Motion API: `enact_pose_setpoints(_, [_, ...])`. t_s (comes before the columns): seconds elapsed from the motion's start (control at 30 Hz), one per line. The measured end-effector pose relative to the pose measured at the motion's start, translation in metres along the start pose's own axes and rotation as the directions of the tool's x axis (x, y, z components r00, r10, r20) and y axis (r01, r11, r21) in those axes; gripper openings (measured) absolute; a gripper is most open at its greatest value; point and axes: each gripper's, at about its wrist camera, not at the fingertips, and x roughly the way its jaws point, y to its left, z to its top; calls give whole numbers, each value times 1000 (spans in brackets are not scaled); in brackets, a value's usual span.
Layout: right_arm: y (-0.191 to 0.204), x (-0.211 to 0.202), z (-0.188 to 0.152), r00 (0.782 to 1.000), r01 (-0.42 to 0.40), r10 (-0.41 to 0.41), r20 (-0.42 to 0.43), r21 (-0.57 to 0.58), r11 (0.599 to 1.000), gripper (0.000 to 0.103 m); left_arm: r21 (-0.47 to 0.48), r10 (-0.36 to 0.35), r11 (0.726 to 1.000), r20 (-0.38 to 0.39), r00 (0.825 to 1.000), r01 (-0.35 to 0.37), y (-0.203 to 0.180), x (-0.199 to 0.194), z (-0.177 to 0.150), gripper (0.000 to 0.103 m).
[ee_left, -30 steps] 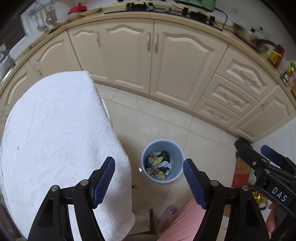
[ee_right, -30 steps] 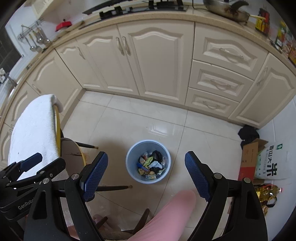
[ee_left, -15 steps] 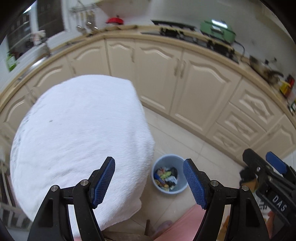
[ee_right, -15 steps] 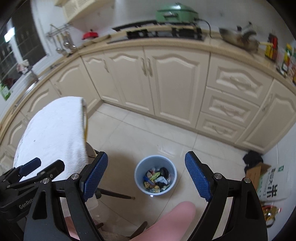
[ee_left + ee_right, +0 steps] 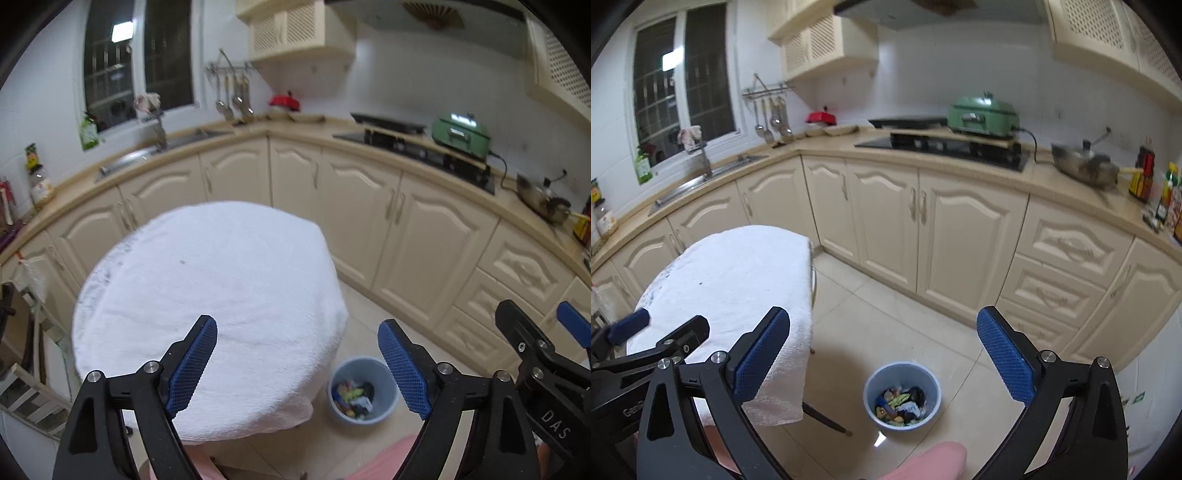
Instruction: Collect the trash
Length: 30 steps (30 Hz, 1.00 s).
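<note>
Left wrist view: right tongs (image 5: 532,332) marked "DAS"; both tongs opening, nothing between them.

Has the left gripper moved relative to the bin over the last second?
Yes. The left gripper has lifted and tilted up: the blue bin slid down between its fingers, and the window now shows. Its jaws are opening, empty.

1 blue bin (image 5: 902,394) is standing on the floor; 1 white towel (image 5: 218,295), 1 green cooker (image 5: 981,114) and 1 steel pan (image 5: 1084,167) are showing; 2 tongs are opening.
</note>
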Motion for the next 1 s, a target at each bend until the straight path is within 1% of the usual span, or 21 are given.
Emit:
enact_pose_setpoints(0.07, [4, -11, 2, 999, 11, -10, 39, -17, 1000, 103, -14, 3, 1000, 19, 1000, -2, 3, -21, -12, 90])
enact_pose_setpoints(0.17, [6, -25, 5, 997, 11, -10, 75, -22, 1000, 103, -16, 9, 1000, 47, 999, -9, 6, -46, -28, 92])
enact_pose_setpoints(0.33, [12, -47, 10, 989, 14, -10, 145, -28, 1000, 103, -33, 36, 999, 115, 993, -33, 9, -80, -49, 100])
enact_pose_setpoints(0.5, [22, -64, 11, 980, 25, -13, 200, -56, 998, 103, -64, 41, 997, 151, 988, -31, 16, -101, -65, 101])
enact_pose_setpoints(0.67, [30, -73, 11, 971, 33, -14, 238, -78, 996, 103, -95, 67, 994, 198, 978, -48, 20, -116, -77, 102])
enact_pose_setpoints(0.9, [34, -77, 11, 965, 55, -30, 260, -88, 995, 103, -107, 65, 993, 210, 975, -44, 18, -118, -86, 102])
enact_pose_setpoints(1.0, [33, -77, 11, 966, 49, -25, 256, -86, 995, 103, -106, 64, 993, 210, 976, -43, 19, -118, -88, 102])
